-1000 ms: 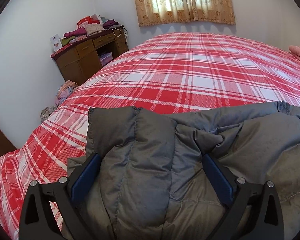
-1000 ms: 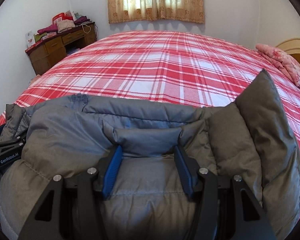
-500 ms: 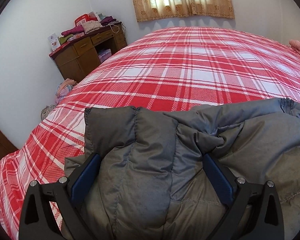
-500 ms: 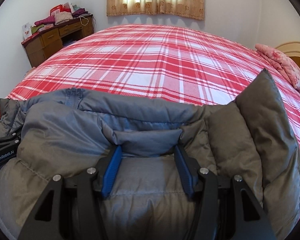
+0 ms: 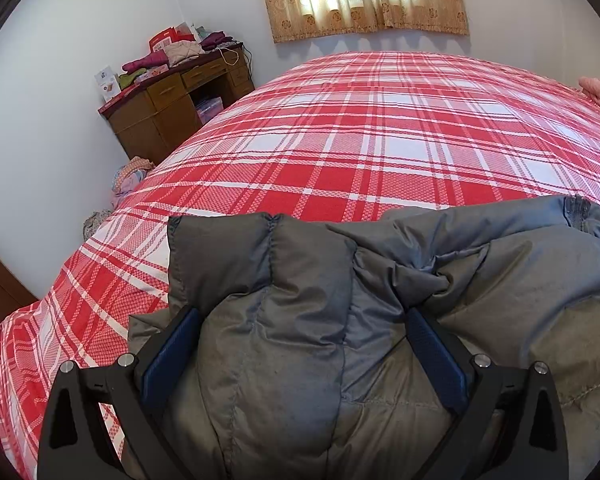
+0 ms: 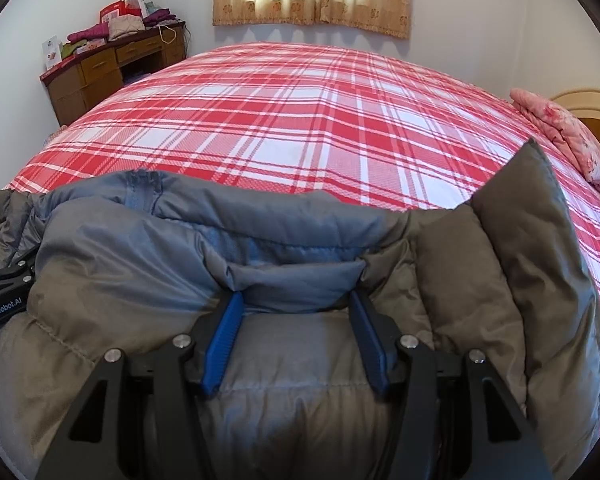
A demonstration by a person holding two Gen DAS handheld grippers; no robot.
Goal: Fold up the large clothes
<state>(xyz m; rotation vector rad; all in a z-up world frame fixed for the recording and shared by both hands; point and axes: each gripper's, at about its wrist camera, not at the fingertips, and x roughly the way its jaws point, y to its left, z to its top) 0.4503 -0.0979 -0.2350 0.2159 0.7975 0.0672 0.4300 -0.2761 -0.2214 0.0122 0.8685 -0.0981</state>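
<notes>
Item: grey puffer jacket (image 5: 340, 320), held across the near edge of the plaid bed (image 5: 380, 140).

Long axis runs side to side between the tools. Left tool (image 5: 300, 344): jaws set wide, clamped on a thick quilted fold at the jacket's left end. Right tool (image 6: 296, 320): jaws narrower, clamped on a bunched fold toward the right end. Bare bed lies straight ahead of both; neither tool is nearer.

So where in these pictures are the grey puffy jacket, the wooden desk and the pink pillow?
Grey puffy jacket (image 6: 300, 368): right wrist view, quilted panel between the gripper fingers.
Wooden desk (image 5: 168, 114): left wrist view, its front, below the drawers.
Pink pillow (image 6: 564, 136): right wrist view, its flowered top, at the bed's right edge.
</notes>
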